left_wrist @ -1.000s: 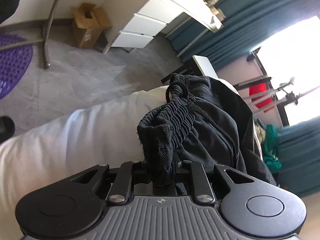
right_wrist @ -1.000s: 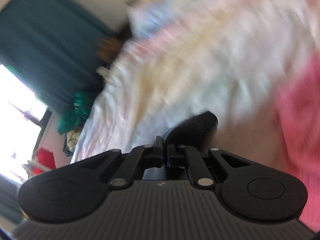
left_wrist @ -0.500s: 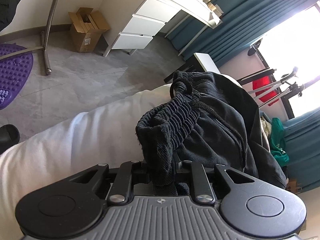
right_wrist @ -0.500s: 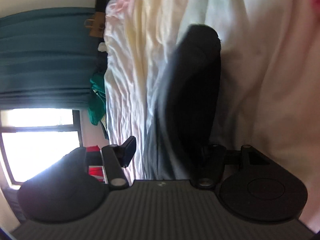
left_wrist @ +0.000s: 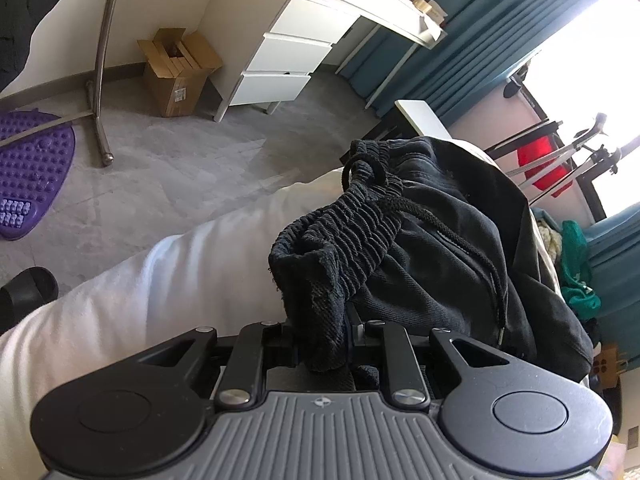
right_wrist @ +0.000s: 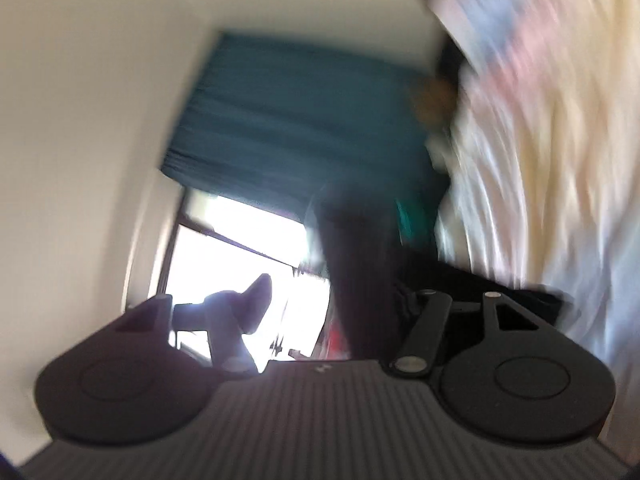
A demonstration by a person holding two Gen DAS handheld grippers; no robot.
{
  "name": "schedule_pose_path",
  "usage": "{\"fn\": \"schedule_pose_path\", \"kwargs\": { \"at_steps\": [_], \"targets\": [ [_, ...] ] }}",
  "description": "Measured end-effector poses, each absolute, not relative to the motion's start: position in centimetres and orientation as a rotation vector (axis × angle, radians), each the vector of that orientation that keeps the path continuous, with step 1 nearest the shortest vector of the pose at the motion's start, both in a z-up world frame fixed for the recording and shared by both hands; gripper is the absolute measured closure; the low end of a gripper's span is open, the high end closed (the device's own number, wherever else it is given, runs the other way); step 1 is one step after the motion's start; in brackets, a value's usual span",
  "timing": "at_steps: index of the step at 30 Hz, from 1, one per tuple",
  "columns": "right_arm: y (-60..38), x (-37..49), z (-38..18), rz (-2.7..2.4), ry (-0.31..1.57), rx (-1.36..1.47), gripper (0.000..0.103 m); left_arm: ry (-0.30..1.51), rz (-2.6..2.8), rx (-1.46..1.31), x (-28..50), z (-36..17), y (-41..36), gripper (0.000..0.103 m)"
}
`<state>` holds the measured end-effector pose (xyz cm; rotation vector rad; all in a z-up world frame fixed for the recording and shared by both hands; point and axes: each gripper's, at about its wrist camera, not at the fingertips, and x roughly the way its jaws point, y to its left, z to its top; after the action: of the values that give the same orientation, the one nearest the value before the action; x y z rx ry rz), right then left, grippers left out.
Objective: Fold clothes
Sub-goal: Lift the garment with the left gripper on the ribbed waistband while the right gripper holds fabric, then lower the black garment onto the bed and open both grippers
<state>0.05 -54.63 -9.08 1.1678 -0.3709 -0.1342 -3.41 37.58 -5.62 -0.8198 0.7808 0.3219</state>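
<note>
Black drawstring shorts (left_wrist: 440, 272) lie bunched on the white bed (left_wrist: 180, 280). My left gripper (left_wrist: 322, 340) is shut on a corner of their ribbed elastic waistband (left_wrist: 352, 224), which rises out of the jaws. The drawstring (left_wrist: 472, 248) trails over the cloth. The right wrist view is blurred by motion. My right gripper (right_wrist: 332, 296) stands open and wide, pointing up towards the window. A dark strip of cloth (right_wrist: 360, 272) shows between its fingers, nearer the right one, and the pads do not press on it.
On the grey floor past the bed edge are a white drawer desk (left_wrist: 288, 60), a cardboard box (left_wrist: 176, 72), a purple mat (left_wrist: 32, 172), a metal rack leg (left_wrist: 102, 80) and a black slipper (left_wrist: 24, 292). Teal curtains (right_wrist: 300, 128) frame a bright window (right_wrist: 240, 248). Wrinkled pastel bedding (right_wrist: 560, 140) lies on the right.
My right gripper went from shut on dark cloth to wide open, and it swung from the bedding up towards the curtain and window. The left gripper kept its hold and barely moved.
</note>
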Motion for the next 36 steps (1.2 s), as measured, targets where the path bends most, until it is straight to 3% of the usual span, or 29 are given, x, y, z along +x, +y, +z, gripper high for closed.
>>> {"fn": "schedule_pose_path", "kwargs": {
  "at_steps": [4, 10, 11, 13, 17, 21, 28, 36],
  "targets": [
    [-55.3, -1.5, -10.7, -0.219, -0.326, 1.290, 0.041, 0.782, 0.312, -0.813, -3.5, -5.6, 37.7, 0.082],
    [-54.2, -2.0, -11.3, -0.607, 0.095, 1.091, 0.041, 0.755, 0.298, -0.822, -4.7, -5.1, 38.3, 0.073],
    [-53.8, -2.2, -11.1, -0.658, 0.126, 1.067, 0.041, 0.745, 0.298, -0.811, -5.1, -4.9, 38.3, 0.069],
    [-52.6, -2.8, -10.2, -0.743, 0.151, 0.983, 0.041, 0.724, 0.306, -0.774, -6.0, -4.3, 38.4, 0.048],
    [-49.8, -2.8, -7.8, -0.944, 0.214, 0.741, 0.040, 0.668, 0.333, -0.646, -7.9, -2.4, 38.3, 0.041],
    [-47.5, -3.1, -5.6, -0.857, 0.196, 0.636, 0.040, 0.530, 0.406, -0.508, -9.2, 0.9, 36.8, 0.024],
    [-42.3, 0.4, -1.6, -0.476, 0.227, 0.595, 0.040, 0.475, 0.316, -0.259, -5.9, 4.7, 29.7, 0.021],
    [-35.1, 2.8, -1.3, -0.197, 0.318, 0.576, 0.040, 0.496, 0.092, -0.176, -1.6, 3.7, 17.6, 0.021]
  ]
}}
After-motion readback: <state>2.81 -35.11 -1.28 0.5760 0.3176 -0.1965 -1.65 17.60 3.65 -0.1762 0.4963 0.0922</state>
